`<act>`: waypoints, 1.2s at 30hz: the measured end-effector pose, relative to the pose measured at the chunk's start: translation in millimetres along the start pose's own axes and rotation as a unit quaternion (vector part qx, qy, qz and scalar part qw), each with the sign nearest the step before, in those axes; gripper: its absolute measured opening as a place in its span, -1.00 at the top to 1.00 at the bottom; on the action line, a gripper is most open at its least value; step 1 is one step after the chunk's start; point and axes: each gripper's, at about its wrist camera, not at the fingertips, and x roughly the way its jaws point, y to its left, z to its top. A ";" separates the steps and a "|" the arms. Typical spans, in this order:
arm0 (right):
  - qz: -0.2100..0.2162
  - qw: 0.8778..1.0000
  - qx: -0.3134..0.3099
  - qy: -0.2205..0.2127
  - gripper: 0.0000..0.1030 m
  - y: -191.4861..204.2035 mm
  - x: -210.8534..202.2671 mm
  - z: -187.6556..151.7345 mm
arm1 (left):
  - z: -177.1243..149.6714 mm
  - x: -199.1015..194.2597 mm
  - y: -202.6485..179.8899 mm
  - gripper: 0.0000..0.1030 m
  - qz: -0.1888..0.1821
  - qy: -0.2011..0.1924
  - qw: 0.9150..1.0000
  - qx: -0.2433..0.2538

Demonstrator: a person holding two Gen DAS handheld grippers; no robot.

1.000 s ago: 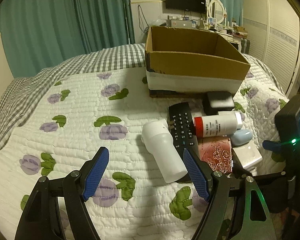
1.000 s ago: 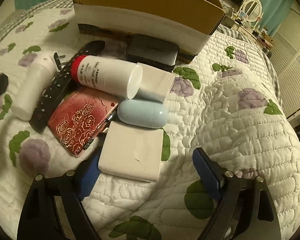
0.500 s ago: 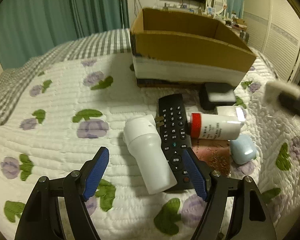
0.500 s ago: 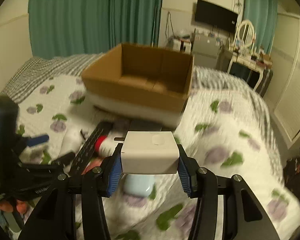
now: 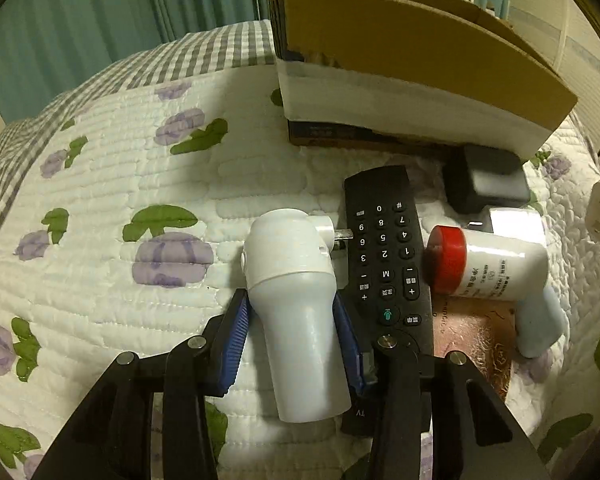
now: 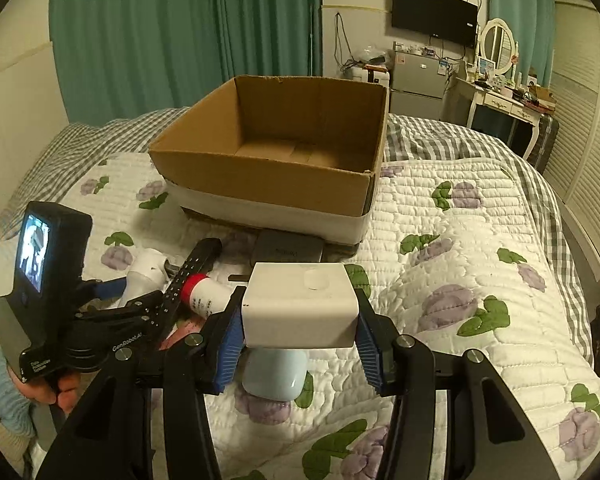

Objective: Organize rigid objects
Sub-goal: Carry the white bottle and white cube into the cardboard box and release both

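Observation:
My left gripper [image 5: 290,332] is shut on a white bottle-shaped device [image 5: 296,304] that lies on the quilt beside a black remote [image 5: 384,256]. My right gripper [image 6: 300,332] is shut on a white box-shaped block [image 6: 300,308] and holds it above the bed, in front of the open cardboard box [image 6: 276,152]. A white tube with a red cap [image 5: 488,268], a pale blue case [image 6: 274,376], a pink rose-patterned case [image 5: 476,340] and a black case [image 5: 486,184] lie on the quilt near the box [image 5: 400,60].
The bed carries a white quilt with purple flowers [image 6: 460,280]. The cardboard box stands at the far middle of the bed. The left gripper's handle and screen [image 6: 40,256] show at the left of the right wrist view. A dresser [image 6: 500,100] stands behind.
My left gripper has moved forward and shut on the white device. My right gripper shut on the white block, lifted it off the quilt and holds it facing the box.

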 end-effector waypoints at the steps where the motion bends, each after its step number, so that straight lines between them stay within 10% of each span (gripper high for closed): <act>1: 0.000 1.000 -0.001 -0.003 0.03 0.6 -2.4 0.1 | -1.3 -4.0 -0.7 0.18 -0.001 -0.004 1.000 0.000; 16: -0.009 0.993 -0.038 -0.111 0.03 9.0 -76.1 76.0 | 88.3 -147.2 -16.5 0.18 -0.052 -0.165 0.985 0.026; 25: -0.017 0.990 -0.044 -0.133 0.04 -8.7 -38.9 137.6 | 160.3 -90.7 -40.3 0.18 -0.037 -0.150 0.987 0.048; 36: -0.003 0.996 -0.027 -0.086 0.04 -34.0 38.2 148.2 | 168.7 -33.8 -51.9 -0.07 -0.056 -0.143 0.986 0.067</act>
